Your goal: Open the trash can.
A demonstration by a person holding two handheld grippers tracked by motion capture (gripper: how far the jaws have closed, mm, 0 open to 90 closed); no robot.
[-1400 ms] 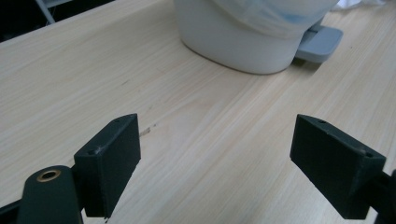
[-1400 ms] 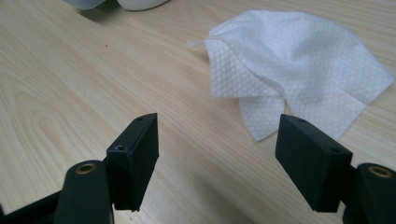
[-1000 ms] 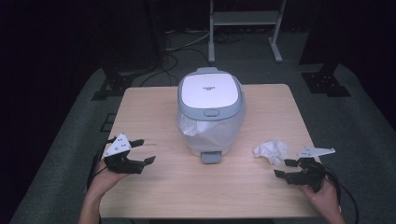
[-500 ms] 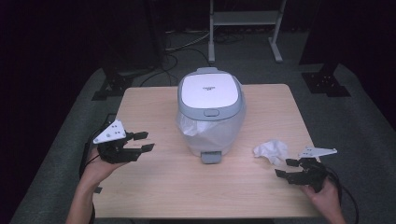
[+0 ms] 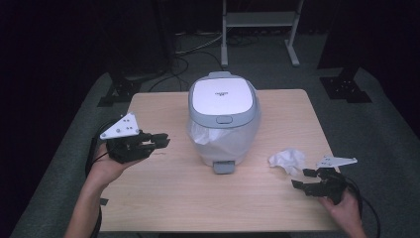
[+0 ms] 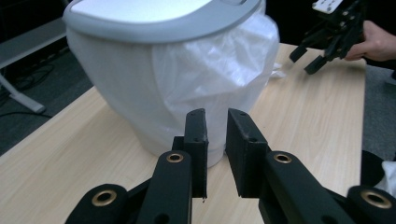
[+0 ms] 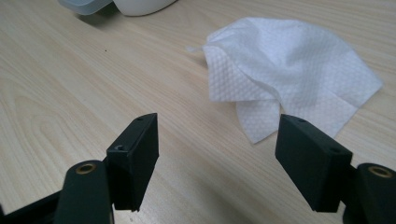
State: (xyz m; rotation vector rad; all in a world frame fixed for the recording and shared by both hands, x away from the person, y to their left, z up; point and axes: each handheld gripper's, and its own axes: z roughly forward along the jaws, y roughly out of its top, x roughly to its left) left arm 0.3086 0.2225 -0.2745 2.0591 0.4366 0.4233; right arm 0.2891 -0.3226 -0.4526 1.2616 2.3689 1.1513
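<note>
White crumpled tissue (image 7: pixel 285 88) on the table just ahead of the wide-open, empty right gripper (image 7: pixel 219 154).

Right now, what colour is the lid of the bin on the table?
The lid is white with a grey rim, clearest in the high view.

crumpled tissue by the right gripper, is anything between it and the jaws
Nothing visible. The right gripper points at the crumpled tissue with its jaws wide apart, and just bare table lies between them.
</note>
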